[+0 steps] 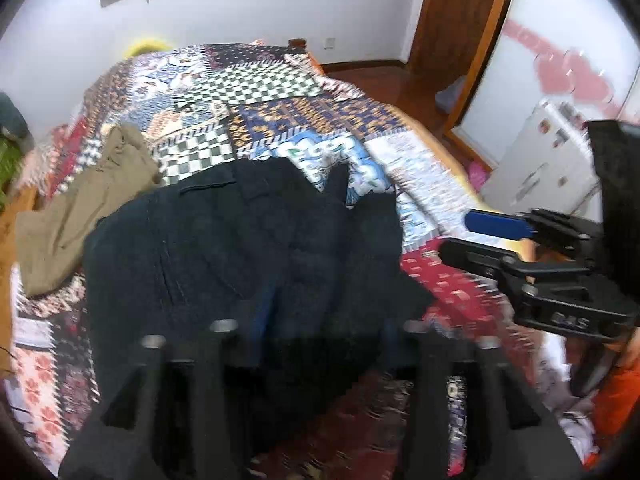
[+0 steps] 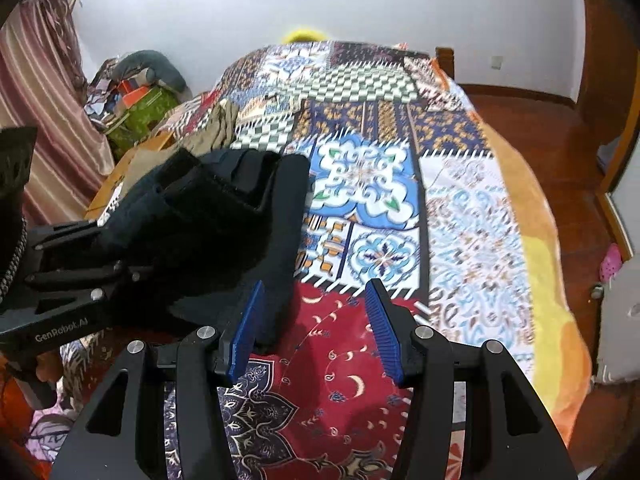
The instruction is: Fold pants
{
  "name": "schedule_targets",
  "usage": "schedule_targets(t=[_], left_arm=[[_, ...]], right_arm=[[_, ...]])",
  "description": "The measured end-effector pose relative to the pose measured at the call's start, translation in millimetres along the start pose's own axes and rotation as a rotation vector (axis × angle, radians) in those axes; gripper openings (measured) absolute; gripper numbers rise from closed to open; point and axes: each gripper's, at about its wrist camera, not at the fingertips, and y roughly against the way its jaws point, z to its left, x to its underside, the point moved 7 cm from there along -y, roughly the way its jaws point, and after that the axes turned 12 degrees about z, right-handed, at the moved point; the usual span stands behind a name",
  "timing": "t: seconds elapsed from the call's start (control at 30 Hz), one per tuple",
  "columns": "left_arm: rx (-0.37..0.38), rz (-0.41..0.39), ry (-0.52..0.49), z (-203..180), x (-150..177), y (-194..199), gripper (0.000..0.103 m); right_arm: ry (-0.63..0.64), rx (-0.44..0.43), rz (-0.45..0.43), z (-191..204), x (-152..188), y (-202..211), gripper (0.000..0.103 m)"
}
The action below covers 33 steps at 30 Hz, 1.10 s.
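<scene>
Dark navy pants (image 1: 240,248) lie bunched on the patchwork bedspread (image 1: 260,92). In the left wrist view they cover my left gripper's fingertips, which are hidden in the cloth. In the right wrist view the left gripper (image 2: 120,268) is at the left with the dark pants (image 2: 208,216) draped over its front and lifted off the bed. My right gripper (image 2: 316,312) is open, its blue pads (image 2: 380,324) apart and empty, just right of the hanging cloth. It also shows in the left wrist view (image 1: 472,232).
Olive-tan pants (image 1: 80,208) lie at the bed's left edge. A pile of bags and clothes (image 2: 136,96) sits by the curtain. A white cabinet (image 1: 536,164) and a wooden door frame (image 1: 460,20) stand right of the bed, over wooden floor (image 2: 560,152).
</scene>
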Motion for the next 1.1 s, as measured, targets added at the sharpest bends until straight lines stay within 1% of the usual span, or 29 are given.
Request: schedule_targets(t=[0.03,0.07,0.17,0.2,0.23,0.27,0.3,0.33,0.37,0.4,0.5,0.6,0.73,0.8,0.87,0.93,1.07,1.1], left_arm=[[0.026,-0.018,0.009,-1.0,0.2,7.1,0.067],[0.032,-0.037,0.014,-1.2,-0.4,13.4,0.069],[0.003,-0.102,0.025,6.3,-3.9,36.4,0.071],[-0.008,-0.124,0.039,13.2,-4.4,44.1,0.073],[-0.018,-0.140,0.050,19.7,-4.6,48.6,0.078],[-0.036,-0.155,0.063,28.0,-4.6,52.1,0.083],[-0.063,-0.164,0.076,37.5,-3.8,53.9,0.084],[-0.098,-0.159,0.092,48.8,-1.9,52.6,0.084],[-0.118,-0.145,0.098,55.4,0.4,50.0,0.084],[-0.139,-0.118,0.104,65.0,5.0,43.6,0.084],[-0.165,-0.062,0.121,80.3,18.4,26.3,0.084],[-0.157,-0.030,0.124,84.4,32.9,12.1,0.084],[-0.166,-0.045,0.111,84.9,41.5,4.3,0.087],[-0.157,-0.044,0.113,85.2,42.0,4.1,0.087],[-0.146,-0.040,0.114,86.8,39.9,7.3,0.087],[-0.149,-0.052,0.116,91.6,35.4,14.8,0.087],[-0.190,-0.105,0.111,111.7,18.3,36.5,0.087],[-0.212,-0.116,0.112,121.5,11.4,41.1,0.087]], right_arm=[[0.005,0.002,-0.014,1.0,-3.1,5.5,0.048],[0.010,0.004,-0.025,1.8,-5.4,9.1,0.049],[0.029,0.004,-0.065,8.9,-15.0,21.3,0.050],[0.038,0.002,-0.079,12.8,-18.8,25.2,0.051],[0.049,-0.001,-0.093,17.1,-22.3,28.1,0.053],[0.058,-0.004,-0.104,21.4,-24.1,30.2,0.056],[0.068,-0.009,-0.113,25.5,-26.3,31.4,0.058],[0.081,-0.017,-0.118,31.4,-29.1,31.0,0.058],[0.088,-0.023,-0.119,35.5,-30.2,28.9,0.058],[0.091,-0.028,-0.113,39.4,-31.5,25.9,0.058],[0.112,-0.040,-0.081,51.4,-31.2,8.7,0.058],[0.120,-0.038,-0.031,55.6,-24.9,-12.9,0.058],[0.094,-0.050,0.028,50.7,-10.5,-36.6,0.058],[0.075,-0.067,0.038,48.2,-6.0,-38.7,0.058],[0.060,-0.079,0.035,45.0,-5.4,-35.1,0.058],[0.054,-0.074,0.026,43.1,-6.1,-27.9,0.058],[0.045,-0.058,0.009,37.0,-5.8,-12.3,0.058],[0.043,-0.051,0.007,35.2,-5.3,-10.7,0.058]])
